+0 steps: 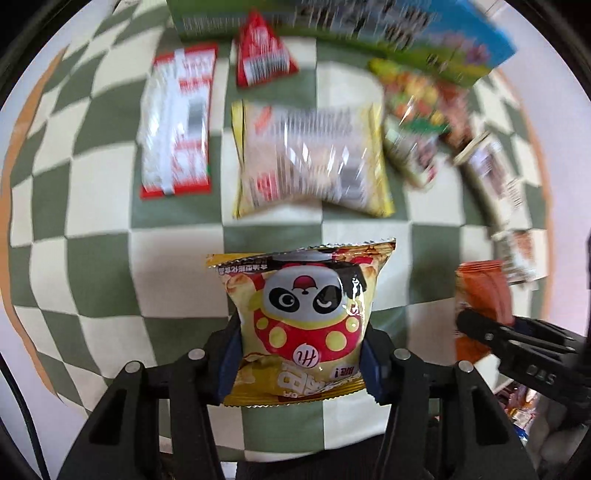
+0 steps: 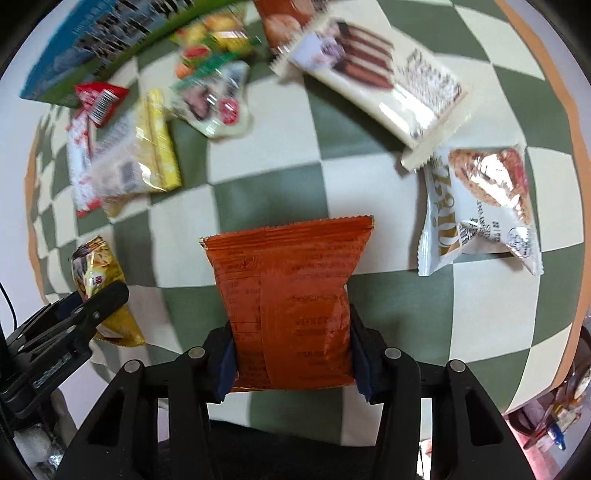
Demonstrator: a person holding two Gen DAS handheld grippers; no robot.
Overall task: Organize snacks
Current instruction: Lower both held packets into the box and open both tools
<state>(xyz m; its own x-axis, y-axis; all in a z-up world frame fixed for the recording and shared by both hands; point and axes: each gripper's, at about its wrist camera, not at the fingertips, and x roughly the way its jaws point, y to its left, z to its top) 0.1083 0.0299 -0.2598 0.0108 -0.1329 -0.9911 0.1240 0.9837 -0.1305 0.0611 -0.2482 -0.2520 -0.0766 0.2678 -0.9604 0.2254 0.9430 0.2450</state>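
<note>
My left gripper point(image 1: 299, 354) is shut on a yellow panda snack bag point(image 1: 303, 317) and holds it above the green-and-cream checkered cloth point(image 1: 110, 258). My right gripper point(image 2: 291, 347) is shut on an orange snack bag point(image 2: 291, 295), back side up, also above the cloth. The orange bag and the right gripper show at the right of the left wrist view point(image 1: 480, 295). The panda bag and the left gripper show at the left of the right wrist view point(image 2: 99, 280).
On the cloth lie a yellow-edged clear packet point(image 1: 310, 158), a red-and-white packet point(image 1: 177, 125), a small red triangular packet point(image 1: 262, 51), a fruit-candy bag point(image 1: 417, 96), a chocolate cake bar point(image 2: 376, 77) and a white cookie packet point(image 2: 480, 206). A blue-green box point(image 1: 406, 29) stands at the far edge.
</note>
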